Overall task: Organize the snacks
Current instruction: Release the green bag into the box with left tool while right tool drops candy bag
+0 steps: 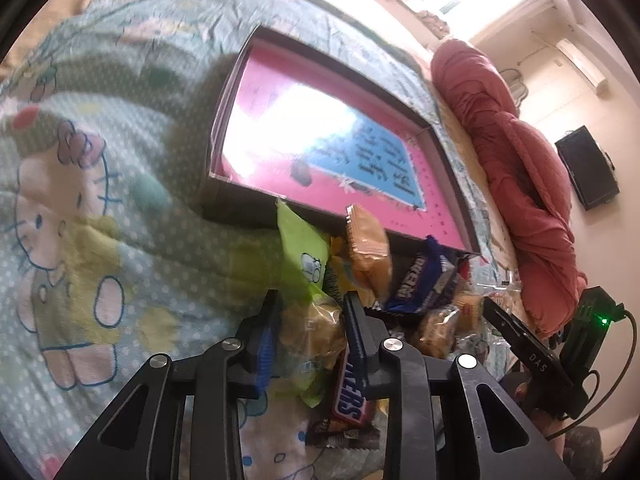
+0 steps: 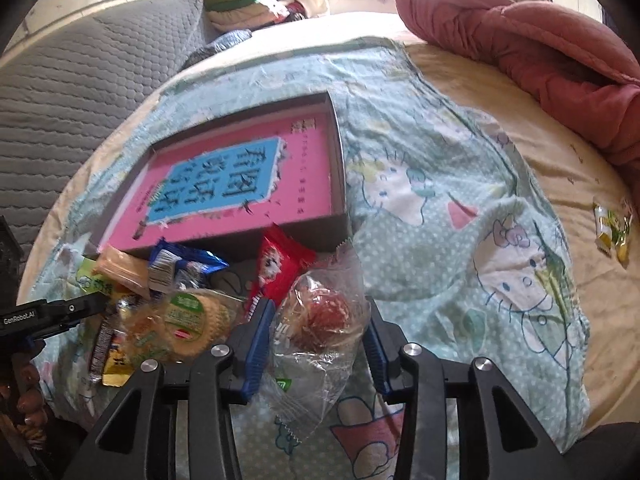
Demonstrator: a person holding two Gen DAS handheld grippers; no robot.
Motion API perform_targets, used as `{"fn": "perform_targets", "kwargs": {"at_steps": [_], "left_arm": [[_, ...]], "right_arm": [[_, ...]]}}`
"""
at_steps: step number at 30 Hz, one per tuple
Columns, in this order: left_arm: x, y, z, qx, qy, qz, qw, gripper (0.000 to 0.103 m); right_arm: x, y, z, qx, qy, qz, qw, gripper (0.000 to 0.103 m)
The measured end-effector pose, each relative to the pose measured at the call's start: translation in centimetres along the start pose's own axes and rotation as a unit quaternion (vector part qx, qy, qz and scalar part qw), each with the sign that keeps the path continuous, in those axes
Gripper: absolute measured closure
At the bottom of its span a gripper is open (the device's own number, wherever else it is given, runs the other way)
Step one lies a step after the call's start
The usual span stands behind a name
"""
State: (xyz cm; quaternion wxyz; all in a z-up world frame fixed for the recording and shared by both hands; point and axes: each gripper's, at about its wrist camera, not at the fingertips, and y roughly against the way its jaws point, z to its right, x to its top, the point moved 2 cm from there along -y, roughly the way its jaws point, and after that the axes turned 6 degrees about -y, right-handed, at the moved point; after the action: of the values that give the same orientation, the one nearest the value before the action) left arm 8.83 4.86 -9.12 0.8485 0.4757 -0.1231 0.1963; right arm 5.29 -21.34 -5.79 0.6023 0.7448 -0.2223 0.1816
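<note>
The shallow grey cardboard box has a glossy pink paper lining. The pale green printed cotton cloth looks matt and wrinkled. The crinkly clear plastic snack wrapper shines. The grey quilted fabric mat looks soft.

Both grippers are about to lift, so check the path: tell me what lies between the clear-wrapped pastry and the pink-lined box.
Only the red snack packet leans against the pink-lined box wall, just ahead of the clear-wrapped pastry; the box interior shows no snacks.
</note>
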Motion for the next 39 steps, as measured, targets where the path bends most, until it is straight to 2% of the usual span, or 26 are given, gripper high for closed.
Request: {"fn": "perform_targets", "kwargs": {"at_steps": [10, 16, 23, 30, 39], "left_arm": [[-0.2, 2.8, 0.8, 0.0, -0.005, 0.029, 0.9996, 0.074], [0.4, 4.5, 1.7, 0.009, -0.025, 0.061, 0.9978, 0.074], [1.7, 6.4, 2.0, -0.007, -0.035, 0.109, 0.9934, 0.075], [3.8, 6.2, 1.7, -0.007, -0.033, 0.134, 0.9904, 0.075], [6.6, 3.8, 1.0, 0.006, -0.029, 0.146, 0.9888, 0.076]], "right_arm": [[0.5, 1.8, -0.1, 0.014, -0.002, 0.031, 0.999, 0.06], [0.8, 2.6, -0.3, 0.018, 0.001, 0.047, 0.999, 0.06], [1.5, 3.0, -0.9, 0.04, 0.003, 0.061, 0.997, 0.06], [2.6, 2.6, -1.7, 0.067, 0.011, 0.069, 0.995, 0.06], [5.0, 1.0, -2.1, 0.073, 0.016, 0.079, 0.994, 0.06]]}}
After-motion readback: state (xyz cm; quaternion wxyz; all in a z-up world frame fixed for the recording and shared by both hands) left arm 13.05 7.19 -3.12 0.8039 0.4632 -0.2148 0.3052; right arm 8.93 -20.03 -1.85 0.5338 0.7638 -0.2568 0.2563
